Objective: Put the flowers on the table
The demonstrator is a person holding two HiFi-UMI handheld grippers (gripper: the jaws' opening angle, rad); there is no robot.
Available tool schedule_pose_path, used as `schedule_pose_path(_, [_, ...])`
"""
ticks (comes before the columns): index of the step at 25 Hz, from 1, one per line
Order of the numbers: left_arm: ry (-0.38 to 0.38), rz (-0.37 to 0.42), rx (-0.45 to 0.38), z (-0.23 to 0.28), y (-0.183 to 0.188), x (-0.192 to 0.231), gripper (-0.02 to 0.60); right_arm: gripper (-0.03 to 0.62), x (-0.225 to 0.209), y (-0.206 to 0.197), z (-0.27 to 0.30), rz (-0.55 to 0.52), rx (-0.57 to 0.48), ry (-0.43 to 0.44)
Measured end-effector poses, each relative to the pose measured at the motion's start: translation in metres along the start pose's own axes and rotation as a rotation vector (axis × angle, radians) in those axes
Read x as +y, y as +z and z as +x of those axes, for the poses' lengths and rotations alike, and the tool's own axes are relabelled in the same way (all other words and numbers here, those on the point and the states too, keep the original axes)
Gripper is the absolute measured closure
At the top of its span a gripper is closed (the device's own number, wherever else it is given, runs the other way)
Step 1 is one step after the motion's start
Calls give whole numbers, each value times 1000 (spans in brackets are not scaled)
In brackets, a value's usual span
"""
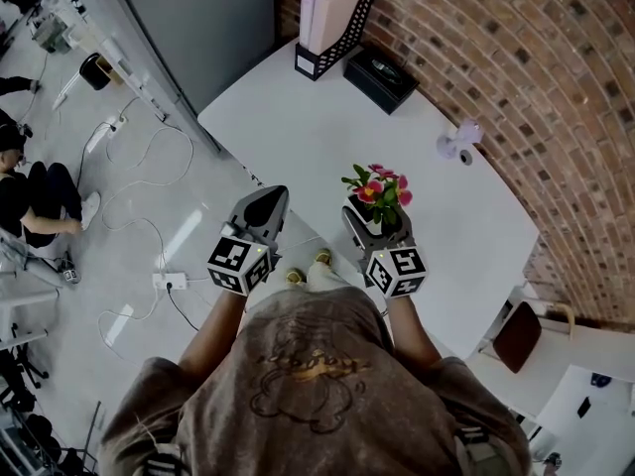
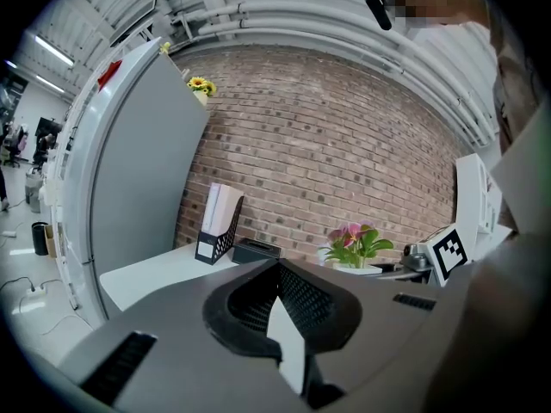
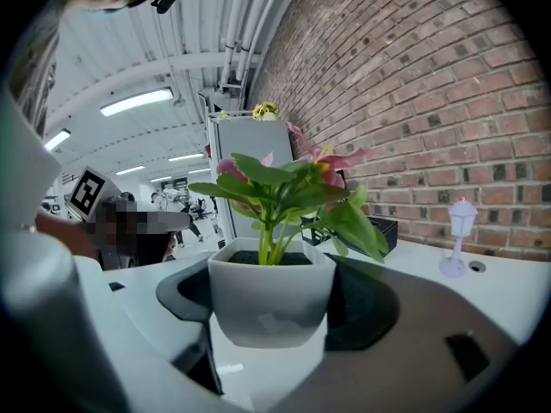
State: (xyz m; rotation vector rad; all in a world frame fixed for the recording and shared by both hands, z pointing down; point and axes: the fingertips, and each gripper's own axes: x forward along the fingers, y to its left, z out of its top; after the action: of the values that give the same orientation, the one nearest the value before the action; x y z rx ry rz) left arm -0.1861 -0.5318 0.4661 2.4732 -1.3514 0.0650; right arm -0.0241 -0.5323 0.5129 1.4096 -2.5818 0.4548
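Grips a white square flowerpot (image 3: 269, 299) in the right tongs (image 1: 368, 222), one jaw pressed to each side wall, pot upright. Shows pink flowers (image 1: 380, 188) and broad green leaves rising from dark soil above the pot's rim. Has the pot over the near edge of the white table (image 1: 298, 127), just inside the rim in the head view; hard to tell whether the base touches the tabletop or hangs just above it. Holds the left tongs (image 2: 277, 269) closed at the tips with nothing between them, beside the right pair, tips at the table's edge and the rest over the grey floor (image 1: 149, 206). Points both pairs forward, toward the brick wall (image 1: 516, 58) along the table's far side.

Farther along the table, well apart from the pot: a black mesh magazine file (image 1: 335, 20) with pale folders standing in it, a flat black box (image 1: 381, 75) just beside it, and nearer, close to the wall, a small lilac lamp ornament (image 1: 461, 141). On the floor to the left: a white power strip (image 1: 169, 282) with trailing cables, and a seated person (image 1: 35, 201) in dark clothes at the picture's edge.
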Motion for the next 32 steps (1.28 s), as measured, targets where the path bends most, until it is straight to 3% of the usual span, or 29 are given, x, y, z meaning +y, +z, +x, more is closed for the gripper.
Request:
schedule_pose_path(13, [16,8,26,42,-1,23,561,249,-55,15,51,-27,3,-24])
schedule_pose_path(32, [9,-19,136,67,-20,25,561,249,-150,-52,134,-53,109,-112])
